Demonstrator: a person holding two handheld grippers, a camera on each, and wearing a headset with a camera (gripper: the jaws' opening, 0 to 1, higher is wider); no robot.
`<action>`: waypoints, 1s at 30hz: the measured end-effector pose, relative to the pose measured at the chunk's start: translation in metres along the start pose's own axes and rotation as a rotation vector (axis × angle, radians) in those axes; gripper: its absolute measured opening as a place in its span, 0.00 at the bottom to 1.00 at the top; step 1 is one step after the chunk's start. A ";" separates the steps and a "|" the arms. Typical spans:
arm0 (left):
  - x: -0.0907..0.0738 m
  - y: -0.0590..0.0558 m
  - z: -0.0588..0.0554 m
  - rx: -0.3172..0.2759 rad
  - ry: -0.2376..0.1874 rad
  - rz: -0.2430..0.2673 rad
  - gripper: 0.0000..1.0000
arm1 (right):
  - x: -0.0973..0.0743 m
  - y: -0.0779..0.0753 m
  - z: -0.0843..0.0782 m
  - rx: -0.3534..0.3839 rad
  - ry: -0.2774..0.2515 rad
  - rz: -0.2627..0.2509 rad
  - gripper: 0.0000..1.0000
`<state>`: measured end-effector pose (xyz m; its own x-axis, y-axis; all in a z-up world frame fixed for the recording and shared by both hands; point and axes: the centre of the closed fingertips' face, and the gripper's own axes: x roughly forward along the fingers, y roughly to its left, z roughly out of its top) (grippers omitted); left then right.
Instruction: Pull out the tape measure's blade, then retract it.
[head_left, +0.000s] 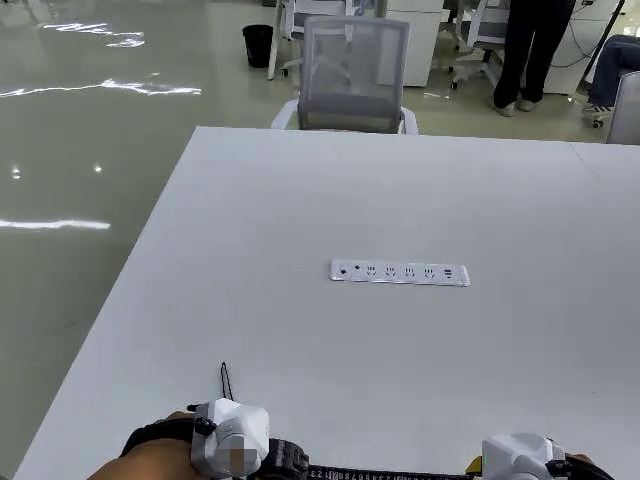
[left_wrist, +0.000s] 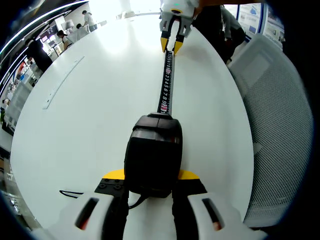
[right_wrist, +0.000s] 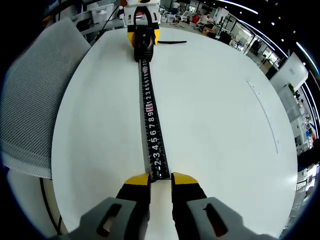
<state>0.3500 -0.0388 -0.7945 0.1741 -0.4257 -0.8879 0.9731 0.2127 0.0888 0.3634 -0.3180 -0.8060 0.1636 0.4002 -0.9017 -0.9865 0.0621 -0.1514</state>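
Closest in, my left gripper (left_wrist: 151, 176) is clamped on the black plastic tape measure case (left_wrist: 152, 155), which rests on the white tabletop (left_wrist: 90, 125). Straight ahead of those jaws, the black numbered blade (right_wrist: 150, 115) runs out to my right gripper (right_wrist: 160, 178), pinched shut on its tip. Pull-out looks about done, I judge; next I should walk the tip back toward the case, blade straight.

Matt black plastic tape measure (left_wrist: 152, 160), smooth white table (head_left: 400, 200), glossy floor (head_left: 80, 150).
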 end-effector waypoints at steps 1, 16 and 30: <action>0.000 0.000 0.000 0.001 0.000 0.000 0.29 | 0.000 0.000 -0.001 -0.001 -0.001 -0.002 0.15; 0.001 0.000 -0.001 0.006 -0.005 0.001 0.30 | -0.015 -0.011 -0.019 0.090 -0.004 -0.099 0.43; 0.003 0.000 -0.004 0.011 0.007 -0.009 0.30 | -0.027 -0.018 -0.014 0.326 -0.134 -0.168 1.00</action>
<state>0.3498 -0.0363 -0.7989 0.1639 -0.4214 -0.8920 0.9763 0.1988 0.0855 0.3773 -0.3426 -0.7846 0.3426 0.4745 -0.8109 -0.8992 0.4157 -0.1366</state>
